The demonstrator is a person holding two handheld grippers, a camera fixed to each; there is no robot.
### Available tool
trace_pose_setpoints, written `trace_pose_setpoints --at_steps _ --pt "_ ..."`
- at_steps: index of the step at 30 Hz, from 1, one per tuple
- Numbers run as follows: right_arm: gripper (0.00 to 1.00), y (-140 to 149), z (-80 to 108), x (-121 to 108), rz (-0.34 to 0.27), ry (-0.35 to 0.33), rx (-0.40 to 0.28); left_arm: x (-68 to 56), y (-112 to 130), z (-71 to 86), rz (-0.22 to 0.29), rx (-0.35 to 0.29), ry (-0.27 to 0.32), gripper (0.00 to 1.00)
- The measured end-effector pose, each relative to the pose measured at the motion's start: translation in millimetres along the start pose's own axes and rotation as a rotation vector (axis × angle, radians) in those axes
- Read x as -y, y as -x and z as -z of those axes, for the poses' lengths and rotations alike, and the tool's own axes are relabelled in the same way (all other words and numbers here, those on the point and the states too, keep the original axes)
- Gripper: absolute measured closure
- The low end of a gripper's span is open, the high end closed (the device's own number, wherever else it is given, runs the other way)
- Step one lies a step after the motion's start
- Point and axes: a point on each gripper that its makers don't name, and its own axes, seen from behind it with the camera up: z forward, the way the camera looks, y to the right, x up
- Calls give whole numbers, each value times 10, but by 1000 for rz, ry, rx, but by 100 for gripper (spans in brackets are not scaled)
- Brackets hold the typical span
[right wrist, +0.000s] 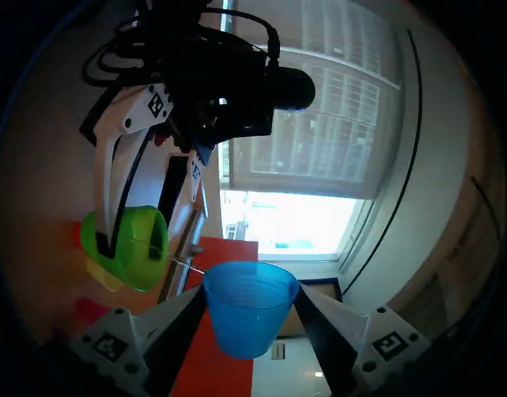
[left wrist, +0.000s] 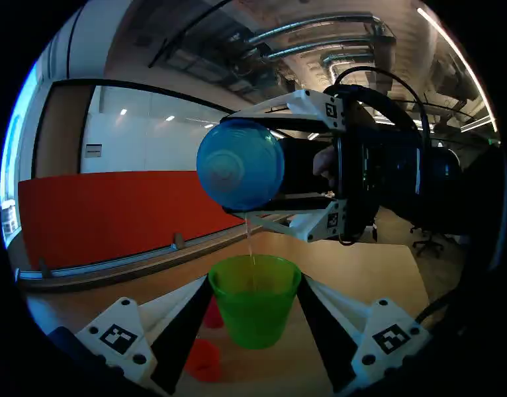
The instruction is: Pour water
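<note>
In the left gripper view my left gripper point(left wrist: 254, 283) is shut on an upright green cup point(left wrist: 255, 311) above the wooden table point(left wrist: 366, 268). Right above it my right gripper point(left wrist: 236, 167), reaching in from the right, is shut on a blue cup point(left wrist: 240, 162) tipped on its side. A thin stream of water point(left wrist: 250, 241) falls from the blue cup's rim into the green cup. The right gripper view is tilted: its own fingers grip the blue cup point(right wrist: 248, 317), and the left gripper point(right wrist: 135, 257) holds the green cup point(right wrist: 131, 248) close to its rim.
Two small red cups point(left wrist: 212, 315) point(left wrist: 204, 360) stand on the table just left of the green cup. A red partition point(left wrist: 108, 212) runs behind the table's far edge. An office chair point(left wrist: 429, 241) is at the far right. A bright window point(right wrist: 286, 225) lies beyond the cups.
</note>
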Motion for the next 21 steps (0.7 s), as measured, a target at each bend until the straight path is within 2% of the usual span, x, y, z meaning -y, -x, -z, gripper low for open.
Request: trace_pose_setpoints --at_steps 6,12,21 --pt "7 -6 -12 39 -64 -8 0 -14 16 -2 -1 4 4 12" --pt "7 38 3 54 -155 -9 -1 -33 31 -15 -1 9 8 12" --pt "7 119 92 84 -357 25 12 -54 33 -22 -2 9 10 12"
